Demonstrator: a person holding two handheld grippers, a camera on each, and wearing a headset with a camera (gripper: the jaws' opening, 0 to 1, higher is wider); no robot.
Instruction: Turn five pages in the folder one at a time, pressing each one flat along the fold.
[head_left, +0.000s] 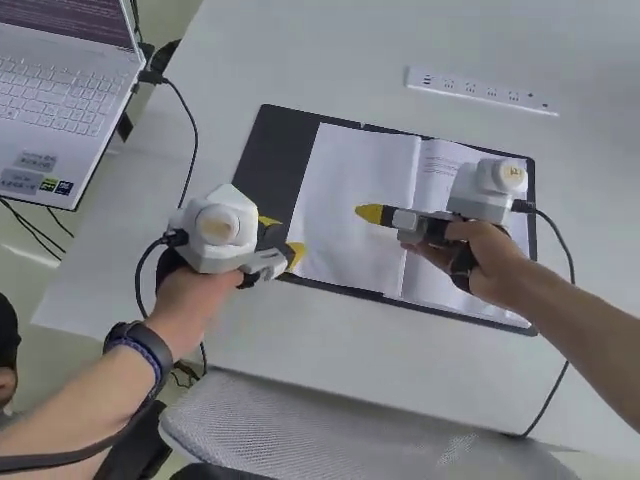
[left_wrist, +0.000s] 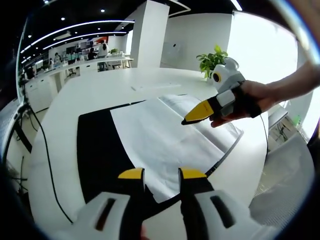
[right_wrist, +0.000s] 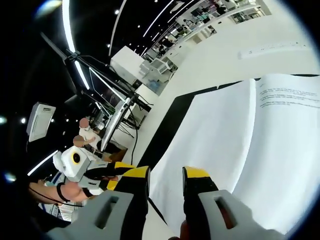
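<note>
A black folder (head_left: 268, 150) lies open on the white table. It shows a blank white left page (head_left: 350, 190) and a right page (head_left: 440, 158) with a few printed lines. My right gripper (head_left: 368, 212) hovers low over the pages near the fold, its yellow tips pointing left across the blank page (right_wrist: 215, 125). It is open by a narrow gap and holds nothing (right_wrist: 165, 175). My left gripper (head_left: 290, 255) sits at the folder's near-left edge, by the blank page's near corner (left_wrist: 165, 192). Its jaws stand slightly apart and hold nothing (left_wrist: 162, 175). Each gripper appears in the other's view: right gripper (left_wrist: 197, 112), left gripper (right_wrist: 116, 172).
An open laptop (head_left: 60, 90) sits at the far left, with black cables (head_left: 190, 130) running past the folder. A white power strip (head_left: 480, 90) lies beyond the folder. A grey mesh chair (head_left: 300, 430) stands below the table's near edge.
</note>
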